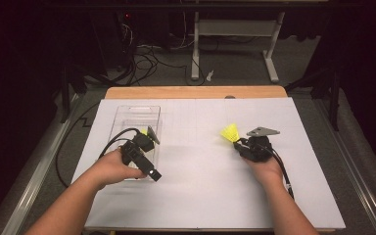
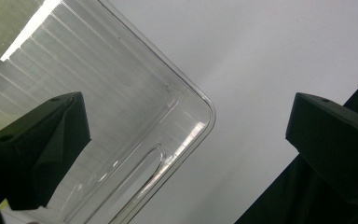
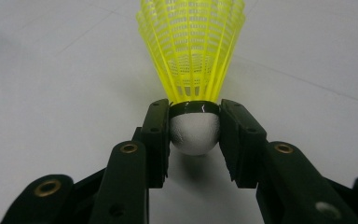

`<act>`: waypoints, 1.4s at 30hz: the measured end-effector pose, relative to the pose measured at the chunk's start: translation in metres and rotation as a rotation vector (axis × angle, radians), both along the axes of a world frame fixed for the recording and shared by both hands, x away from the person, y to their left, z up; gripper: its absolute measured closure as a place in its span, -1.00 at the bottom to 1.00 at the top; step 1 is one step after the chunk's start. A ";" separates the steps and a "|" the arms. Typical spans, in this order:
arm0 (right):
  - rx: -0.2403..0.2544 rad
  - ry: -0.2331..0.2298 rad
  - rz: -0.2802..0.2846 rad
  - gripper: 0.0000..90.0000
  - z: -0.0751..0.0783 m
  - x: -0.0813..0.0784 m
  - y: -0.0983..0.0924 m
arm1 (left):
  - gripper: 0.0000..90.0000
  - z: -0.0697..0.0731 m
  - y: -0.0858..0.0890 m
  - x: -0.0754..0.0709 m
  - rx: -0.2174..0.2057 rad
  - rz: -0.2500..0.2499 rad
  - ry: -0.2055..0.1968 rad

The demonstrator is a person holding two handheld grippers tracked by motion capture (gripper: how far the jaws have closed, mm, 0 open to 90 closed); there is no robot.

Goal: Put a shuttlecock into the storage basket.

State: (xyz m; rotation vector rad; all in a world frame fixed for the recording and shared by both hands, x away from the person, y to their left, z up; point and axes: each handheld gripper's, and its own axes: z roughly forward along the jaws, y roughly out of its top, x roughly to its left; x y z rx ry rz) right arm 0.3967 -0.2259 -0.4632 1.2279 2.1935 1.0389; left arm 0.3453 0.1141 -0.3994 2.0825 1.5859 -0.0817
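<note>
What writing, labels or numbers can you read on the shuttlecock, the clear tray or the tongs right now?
None readable.
Yellow shuttlecock: no print on its skirt, black band or white cork.
Clear plastic tray: only moulded ribs, no label.
Right tongs and left tongs: plain black, no marking.
White table sheet: faint grid lines only, no text.

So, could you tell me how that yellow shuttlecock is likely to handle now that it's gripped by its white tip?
The shuttlecock is probably very light: its skirt is an open plastic mesh. The right gripper clamps the rounded white cap, which looks smooth, so it could pivot or slip if jolted. The thin ribs would likely flex rather than break when pressed. Set down, it would probably roll in an arc.
</note>
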 end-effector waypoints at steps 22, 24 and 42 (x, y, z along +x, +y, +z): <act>0.040 -0.053 0.055 0.46 0.022 -0.045 -0.010 | -0.98 -0.002 -0.001 -0.003 0.006 -0.009 -0.009; 0.036 -0.060 0.054 0.46 0.022 -0.050 -0.011 | -0.98 -0.002 -0.002 -0.003 0.004 -0.006 -0.010; 0.063 -0.067 0.079 0.46 0.008 -0.090 -0.033 | -0.98 -0.003 -0.004 -0.007 0.012 -0.023 -0.009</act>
